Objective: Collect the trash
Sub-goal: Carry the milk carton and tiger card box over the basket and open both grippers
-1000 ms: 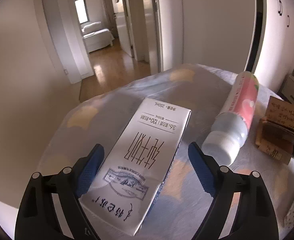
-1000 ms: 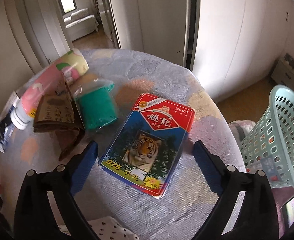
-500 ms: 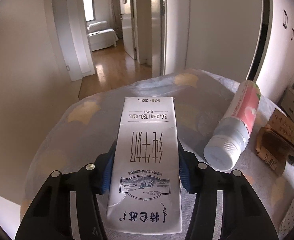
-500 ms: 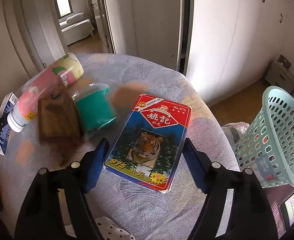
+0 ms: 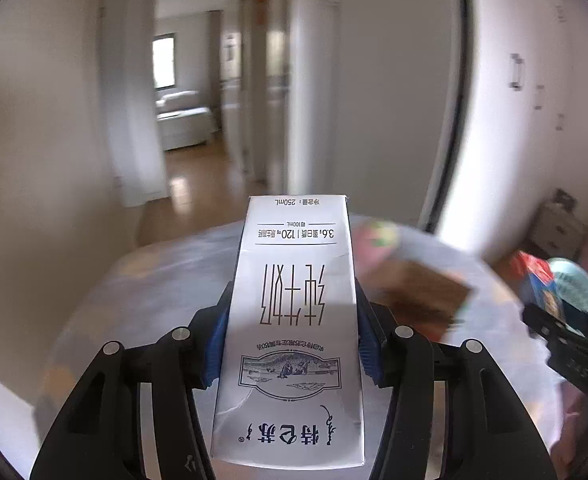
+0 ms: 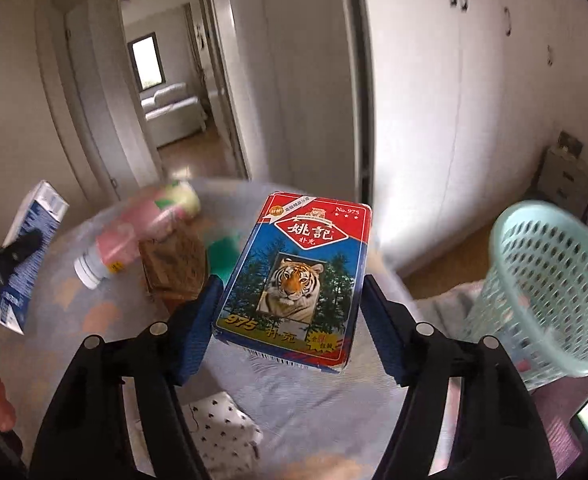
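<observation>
My left gripper (image 5: 291,332) is shut on a white milk carton (image 5: 294,320) and holds it lifted above the round table (image 5: 153,292). The carton also shows in the right wrist view (image 6: 25,256). My right gripper (image 6: 289,304) is shut on a blue and red playing-card box (image 6: 294,276) with a tiger picture, raised off the table. A pink bottle (image 6: 133,236), a brown paper packet (image 6: 173,264) and a green packet (image 6: 223,256) lie on the table. A mint green basket (image 6: 550,292) stands at the right beside the table.
A white spotted cloth (image 6: 221,432) lies at the table's near edge. White wardrobe doors (image 6: 454,120) stand behind, and an open doorway (image 6: 165,92) leads to another room. A small drawer unit (image 6: 566,180) sits at the far right on the floor.
Both grippers closed on their items, the left on the milk carton and the right on the card box, and lifted them off the table. The views are blurred with motion.
</observation>
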